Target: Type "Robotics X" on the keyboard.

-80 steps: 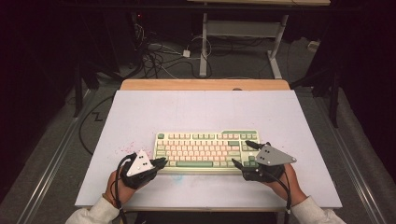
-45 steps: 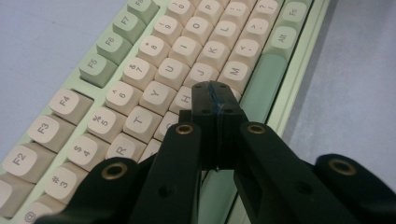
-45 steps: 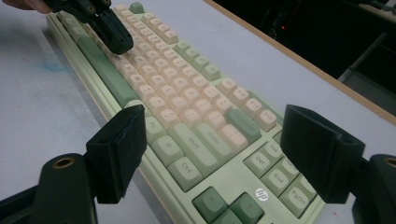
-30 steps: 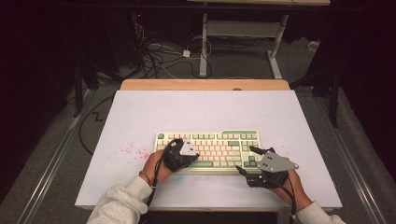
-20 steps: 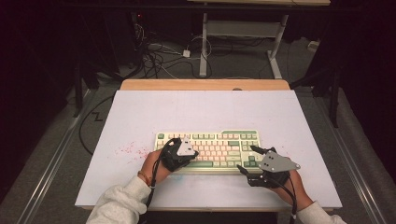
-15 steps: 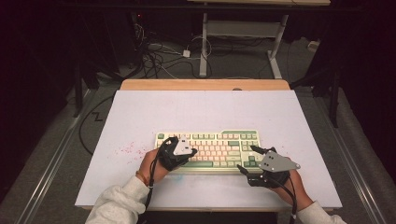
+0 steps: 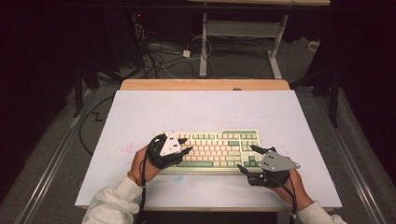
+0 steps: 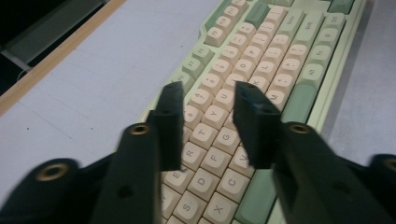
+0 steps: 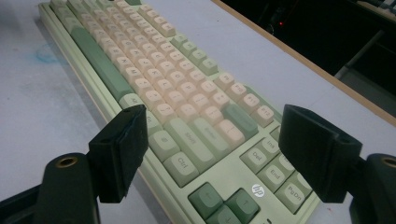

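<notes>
Two hand-held grippers: both low in the high view, one at each end of the keyboard.
Left hand-held gripper point(image 7: 183, 145): black, with a grey three-cornered plate on top, at lower centre-left of the high view, over the keyboard's left end. Its jaws have just been opening; in the left gripper view point(image 8: 208, 123) they stand apart with a gap and nothing between them, the letter keys showing below.
Right hand-held gripper point(image 7: 246, 157): black, with a grey plate, at lower centre-right of the high view, at the keyboard's right end. In the right gripper view point(image 9: 212, 151) its jaws are spread wide, one over the near edge at lower left, the other over the navigation keys at lower right. They grip nothing.
Keyboard point(image 7: 215, 148): pale green plastic case with cream and darker green keycaps, lying flat at the centre of the high view, long side across the frame, in the near half of the surface.
Surface point(image 7: 205, 109): white rectangular board with a wooden strip along its far edge and faint pink speckles at left of the keyboard.
Sleeves: light grey, coming in at the bottom edge of the high view.
Floor: grey, with dark cables at upper centre.
</notes>
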Tool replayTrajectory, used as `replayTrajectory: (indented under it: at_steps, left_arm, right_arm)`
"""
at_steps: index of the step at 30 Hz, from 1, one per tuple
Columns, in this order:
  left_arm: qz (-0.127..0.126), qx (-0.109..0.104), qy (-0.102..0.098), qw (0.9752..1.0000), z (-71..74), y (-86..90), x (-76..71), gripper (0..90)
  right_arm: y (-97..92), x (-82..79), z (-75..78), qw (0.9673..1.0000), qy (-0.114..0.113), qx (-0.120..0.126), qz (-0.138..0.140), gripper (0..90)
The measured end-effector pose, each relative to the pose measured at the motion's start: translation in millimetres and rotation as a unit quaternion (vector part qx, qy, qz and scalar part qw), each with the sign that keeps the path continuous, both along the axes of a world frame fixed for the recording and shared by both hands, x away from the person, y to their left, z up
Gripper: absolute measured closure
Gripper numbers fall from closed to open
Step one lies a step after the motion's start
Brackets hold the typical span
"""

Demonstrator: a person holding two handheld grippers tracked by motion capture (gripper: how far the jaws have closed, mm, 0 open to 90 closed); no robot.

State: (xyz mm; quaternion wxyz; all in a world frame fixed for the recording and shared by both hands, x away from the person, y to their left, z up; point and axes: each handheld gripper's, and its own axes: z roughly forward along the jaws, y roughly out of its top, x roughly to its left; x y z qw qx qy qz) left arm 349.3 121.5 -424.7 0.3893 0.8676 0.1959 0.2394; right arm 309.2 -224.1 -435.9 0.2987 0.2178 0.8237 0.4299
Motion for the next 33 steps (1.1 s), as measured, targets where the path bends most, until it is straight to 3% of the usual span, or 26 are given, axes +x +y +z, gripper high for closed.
replayTrajectory:
  at_steps: [9, 13, 19, 25, 29, 33]
  left_arm:
    - [0.028, -0.014, -0.019, 0.9993, -0.7, 9.6, -4.4, 28.6]
    - [0.034, -0.027, -0.031, 0.9986, -1.4, 14.5, -9.1, 20.2]
    - [0.045, -0.040, -0.044, 0.9972, -1.7, 26.9, -17.1, 15.8]
    - [0.055, -0.042, -0.049, 0.9964, -6.1, 42.4, -26.8, 15.7]
    - [0.062, -0.043, -0.050, 0.9959, -8.1, 51.3, -31.8, 15.7]
    - [0.066, -0.039, -0.048, 0.9959, -11.1, 58.5, -36.9, 15.8]
  right_arm:
    - [-1.3, 0.5, 0.7, 1.0000, -0.001, -0.001, -0.001, 28.9]
    - [-2.4, 0.8, 1.6, 1.0000, 0.001, 0.004, -0.004, 33.6]
    - [-4.2, 3.2, 4.5, 0.9998, 0.013, 0.013, 0.003, 54.1]
    - [-3.0, 8.8, 8.2, 0.9994, 0.034, 0.000, 0.011, 80.1]
    - [2.2, 13.1, 10.9, 0.9990, 0.041, -0.010, 0.015, 88.9]
    - [7.6, 17.9, 13.2, 0.9986, 0.047, -0.013, 0.019, 90.0]
